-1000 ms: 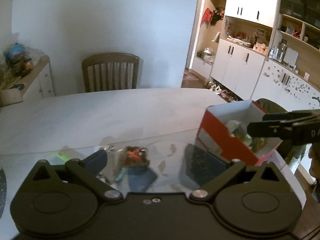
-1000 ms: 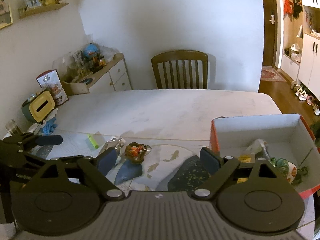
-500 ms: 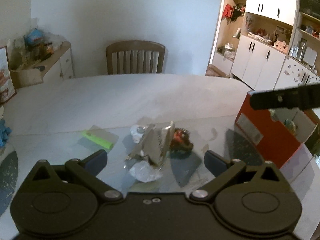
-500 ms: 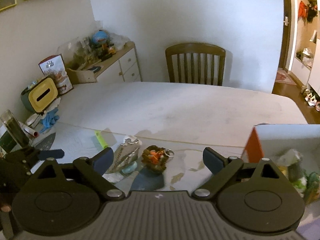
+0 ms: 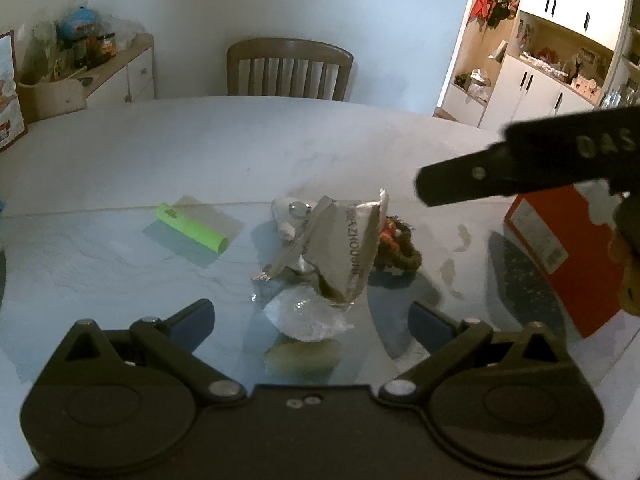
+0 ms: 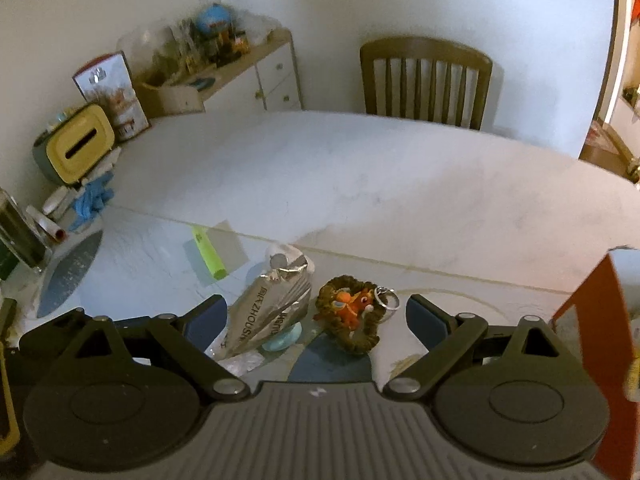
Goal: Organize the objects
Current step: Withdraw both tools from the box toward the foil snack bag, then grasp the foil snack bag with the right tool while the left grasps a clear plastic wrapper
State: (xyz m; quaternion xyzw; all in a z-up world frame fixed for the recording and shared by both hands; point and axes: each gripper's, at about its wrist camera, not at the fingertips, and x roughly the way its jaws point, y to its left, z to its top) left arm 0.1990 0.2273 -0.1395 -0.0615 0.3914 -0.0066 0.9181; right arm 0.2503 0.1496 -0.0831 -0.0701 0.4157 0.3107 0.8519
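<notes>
A crumpled silver foil bag [image 5: 340,240] [image 6: 268,312] lies mid-table on white wrappers and a pale blue piece [image 6: 282,340]. Right of it sits a brown plush keychain [image 5: 396,248] [image 6: 352,312] with an orange figure and a metal ring. A green tube [image 5: 192,228] [image 6: 210,256] lies to the left. An orange box [image 5: 560,248] [image 6: 592,320] stands at the right. My left gripper [image 5: 310,320] is open just short of the bag. My right gripper [image 6: 316,316] is open, with bag and keychain between its fingers' line. Its finger [image 5: 520,168] crosses the left wrist view.
A wooden chair [image 6: 426,80] stands at the table's far side. A yellow tissue box [image 6: 78,144], blue gloves [image 6: 94,196] and bottles [image 6: 20,232] crowd the left edge. A cluttered sideboard [image 6: 224,76] lines the left wall. White cabinets [image 5: 540,80] stand at the right.
Both grippers have swung left, away from the orange box, and now face the foil bag and keychain from closer. Both stayed open.
</notes>
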